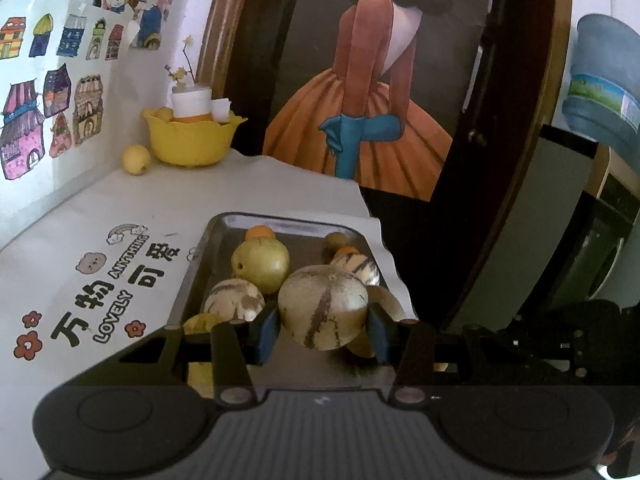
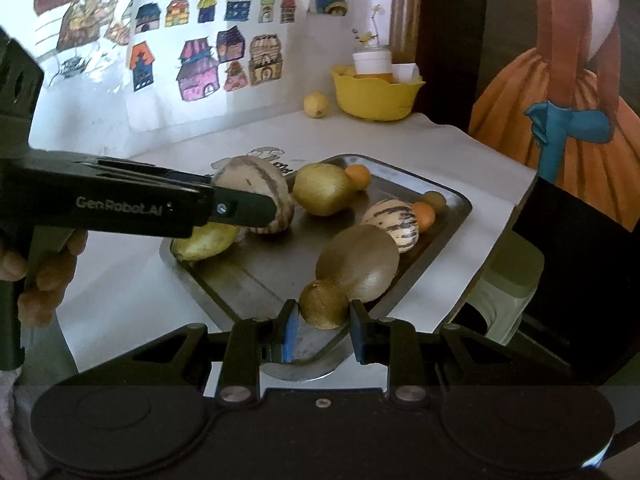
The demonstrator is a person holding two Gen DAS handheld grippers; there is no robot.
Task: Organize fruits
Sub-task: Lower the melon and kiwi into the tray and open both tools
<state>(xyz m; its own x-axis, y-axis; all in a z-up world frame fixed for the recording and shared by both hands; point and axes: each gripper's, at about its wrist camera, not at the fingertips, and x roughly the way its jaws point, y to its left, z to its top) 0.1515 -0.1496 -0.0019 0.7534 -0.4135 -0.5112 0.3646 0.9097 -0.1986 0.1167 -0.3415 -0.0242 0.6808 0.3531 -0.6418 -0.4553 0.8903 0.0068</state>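
My left gripper [image 1: 323, 326] is clamped on a striped melon [image 1: 322, 306], bottom centre of frame, above the metal tray [image 1: 224, 224]. Right gripper [image 2: 323, 330] pinches a small brown fruit [image 2: 323, 304] at the tray's near edge. Yellow bowl [image 1: 192, 140] sits upper left.

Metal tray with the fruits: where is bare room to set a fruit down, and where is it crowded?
On the tray, bare metal lies in the middle and near-left part, between the yellow fruit and the big brown fruit. The white cloth between the tray and the yellow bowl is also bare. The tray's far side is crowded with striped melons, a pear and small oranges.
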